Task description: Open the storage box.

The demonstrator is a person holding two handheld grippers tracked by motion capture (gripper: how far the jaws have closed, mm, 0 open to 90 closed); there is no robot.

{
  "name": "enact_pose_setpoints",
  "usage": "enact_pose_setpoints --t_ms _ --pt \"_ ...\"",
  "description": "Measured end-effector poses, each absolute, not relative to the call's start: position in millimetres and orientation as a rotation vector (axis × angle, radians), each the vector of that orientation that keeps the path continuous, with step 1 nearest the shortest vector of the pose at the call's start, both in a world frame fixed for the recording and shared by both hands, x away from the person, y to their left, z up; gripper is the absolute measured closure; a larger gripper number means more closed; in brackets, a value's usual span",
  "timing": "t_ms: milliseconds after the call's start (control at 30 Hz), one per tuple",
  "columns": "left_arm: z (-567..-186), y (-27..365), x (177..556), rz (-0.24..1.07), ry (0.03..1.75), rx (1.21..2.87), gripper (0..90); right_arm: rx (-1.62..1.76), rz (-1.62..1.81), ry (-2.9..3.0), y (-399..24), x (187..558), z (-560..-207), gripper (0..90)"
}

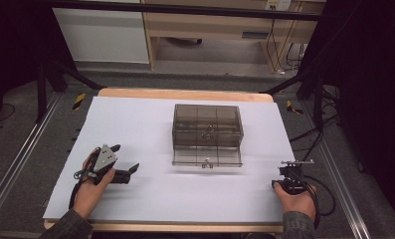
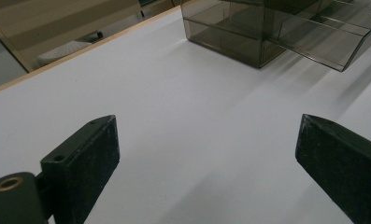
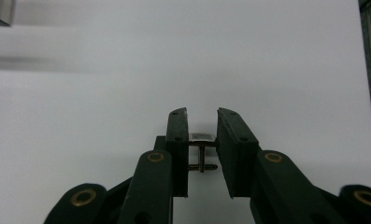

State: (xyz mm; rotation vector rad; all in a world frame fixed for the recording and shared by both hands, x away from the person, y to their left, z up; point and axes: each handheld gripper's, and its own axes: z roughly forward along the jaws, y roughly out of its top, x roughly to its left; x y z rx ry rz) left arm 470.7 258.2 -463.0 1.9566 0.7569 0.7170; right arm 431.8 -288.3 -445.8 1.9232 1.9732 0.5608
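Note:
A smoky see-through box (image 1: 207, 127) with inner compartments stands mid-table, its front flap (image 1: 207, 157) folded down onto the white tabletop (image 1: 135, 119). A hand holds my left gripper (image 1: 127, 157) at the front left, pointing right toward the box. Its jaws stand wide apart with nothing between them. In the left gripper view this gripper (image 2: 209, 121) faces bare white surface, with the box (image 2: 248, 32) ahead at the upper right. My right gripper (image 1: 290, 172) rests at the table's front right edge in the other hand. In the right gripper view its jaws (image 3: 202, 112) stand a narrow gap apart over bare tabletop, holding nothing.
The table's wooden rim (image 1: 185, 93) shows at the far side. Behind it stand a wooden desk (image 1: 210, 25) and a white cabinet (image 1: 103, 35). Black stand legs (image 1: 60, 74) flank the table. Cables (image 1: 309, 134) lie on the floor at the right.

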Motion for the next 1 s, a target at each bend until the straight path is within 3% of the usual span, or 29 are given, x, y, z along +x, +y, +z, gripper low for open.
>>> enact_pose_setpoints --t_ms 500,1000 --pt "-466 260 473 0.693 0.785 1.957 6.2 1.664 0.748 1.980 -254 439 -404 74.7" --pt "-467 264 477 0.677 0.806 1.947 6.2 1.517 0.887 2.020 -214 453 -389 74.7"
